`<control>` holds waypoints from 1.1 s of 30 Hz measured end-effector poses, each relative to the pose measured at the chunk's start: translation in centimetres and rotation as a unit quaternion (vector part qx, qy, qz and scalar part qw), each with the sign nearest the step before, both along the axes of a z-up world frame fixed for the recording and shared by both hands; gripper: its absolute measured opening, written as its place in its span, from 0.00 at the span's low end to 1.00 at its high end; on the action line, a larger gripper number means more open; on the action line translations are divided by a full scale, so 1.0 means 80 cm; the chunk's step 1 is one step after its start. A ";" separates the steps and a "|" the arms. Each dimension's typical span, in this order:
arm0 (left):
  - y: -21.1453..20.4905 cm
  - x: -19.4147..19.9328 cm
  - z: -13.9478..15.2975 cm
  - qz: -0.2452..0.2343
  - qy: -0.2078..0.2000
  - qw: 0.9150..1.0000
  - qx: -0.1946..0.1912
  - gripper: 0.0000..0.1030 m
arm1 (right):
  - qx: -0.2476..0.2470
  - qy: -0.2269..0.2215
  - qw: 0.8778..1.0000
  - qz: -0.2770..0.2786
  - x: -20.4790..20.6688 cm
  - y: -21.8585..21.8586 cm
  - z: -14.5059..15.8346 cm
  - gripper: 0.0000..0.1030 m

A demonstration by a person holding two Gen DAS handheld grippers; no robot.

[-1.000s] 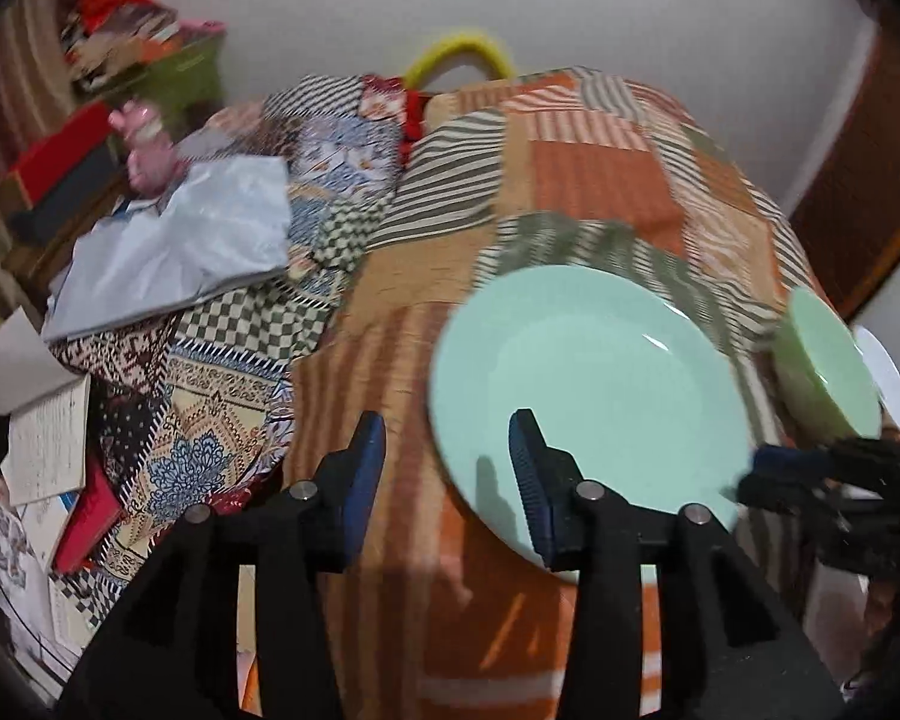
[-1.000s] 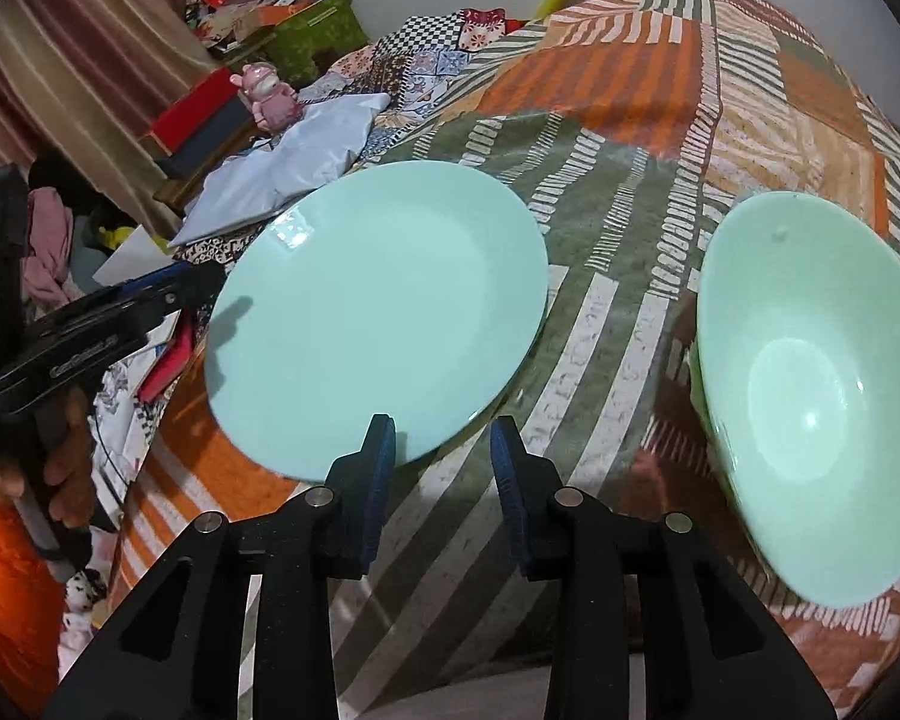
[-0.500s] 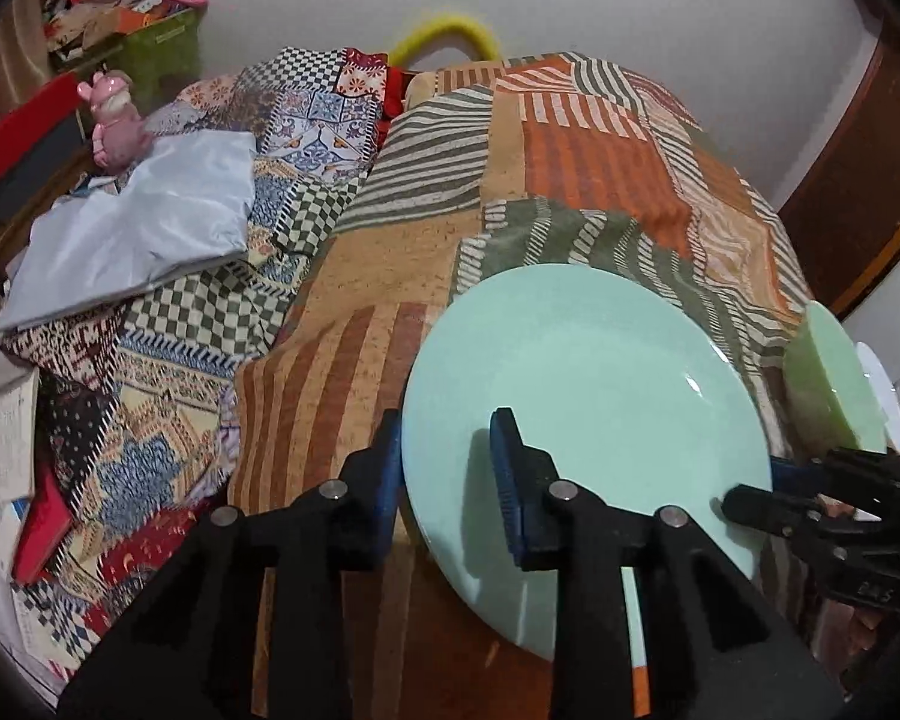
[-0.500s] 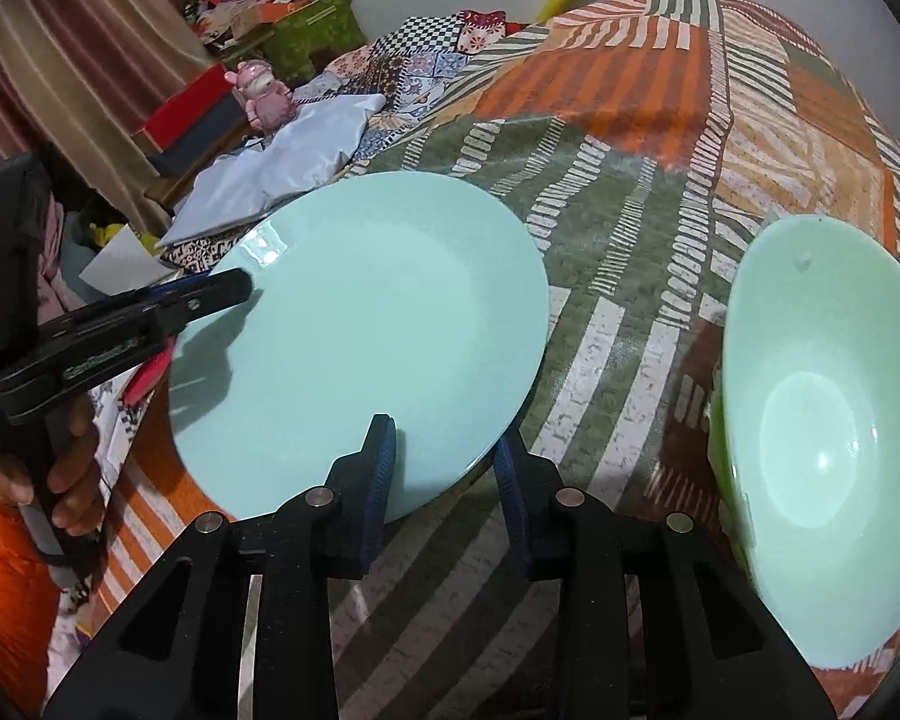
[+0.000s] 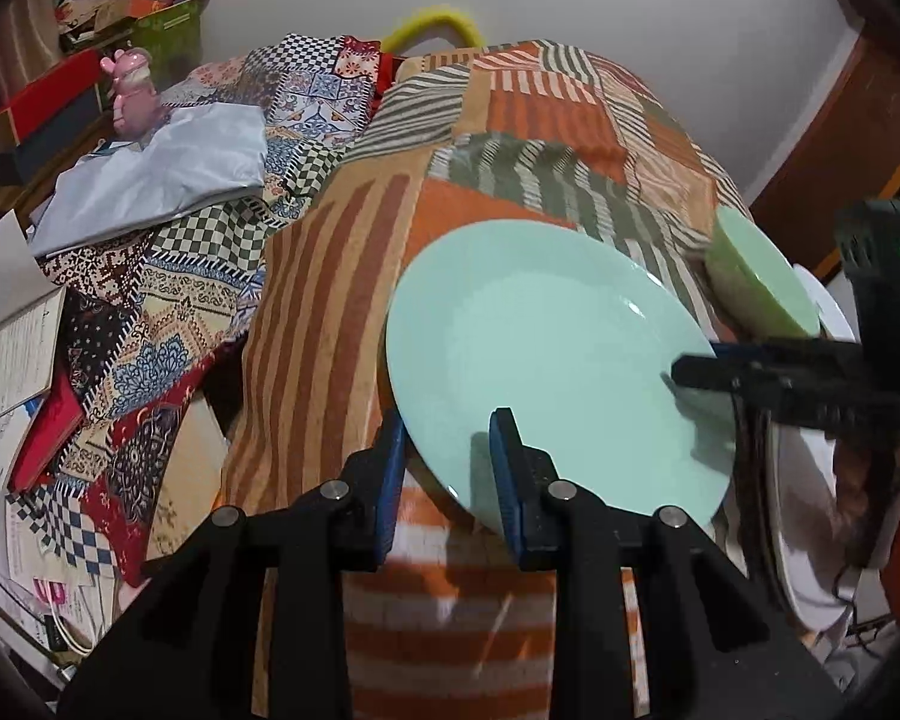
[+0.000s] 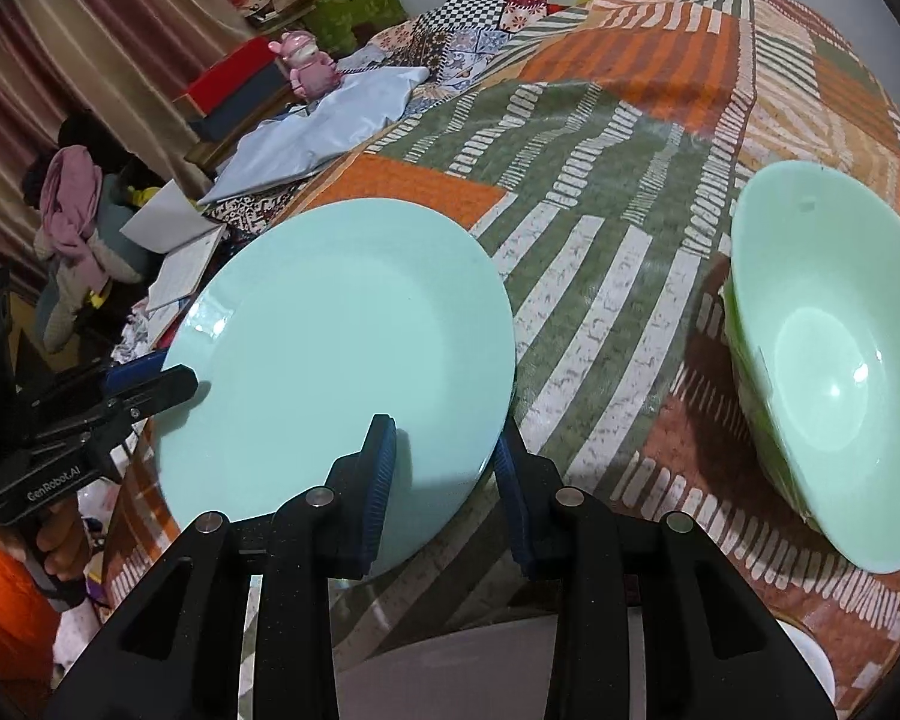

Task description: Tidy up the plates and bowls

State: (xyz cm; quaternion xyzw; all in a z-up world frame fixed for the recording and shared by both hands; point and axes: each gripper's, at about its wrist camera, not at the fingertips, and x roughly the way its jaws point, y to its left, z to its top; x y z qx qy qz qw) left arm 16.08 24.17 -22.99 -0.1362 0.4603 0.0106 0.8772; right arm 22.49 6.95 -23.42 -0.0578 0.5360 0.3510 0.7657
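The left gripper (image 5: 447, 468) has just come in over the near edge of the bed (image 5: 354, 276), and its jaws have been closing, so that they now straddle the plate's (image 5: 546, 360) rim, one blue pad above it and one below; they look clamped on it, though I can't see the underside pad actually touching. The right gripper (image 6: 447, 468) sits on the same plate's rim further round that edge, its jaws likewise narrow with one pad over the plate face and one under. So the pale green plate, lying on the patchwork cover at the bed's near edge, now seems held from two sides. The green bowl (image 6: 834, 372) rests apart from it toward the bed's right edge. To my eye, the plate is ready to be lifted, probably toward the bowl or a stack.
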 end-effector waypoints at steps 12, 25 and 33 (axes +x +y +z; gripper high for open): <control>-0.002 0.021 -0.013 0.006 0.006 1.000 0.020 0.27 | -0.012 -0.017 1.000 -0.006 -0.005 0.007 -0.002 0.28; -0.015 -0.010 0.020 0.005 -0.016 1.000 0.020 0.27 | 0.014 -0.046 0.999 -0.017 -0.026 -0.009 0.022 0.27; -0.036 -0.029 0.050 0.002 -0.036 0.999 0.022 0.27 | 0.033 -0.073 0.996 -0.028 -0.046 -0.036 0.051 0.27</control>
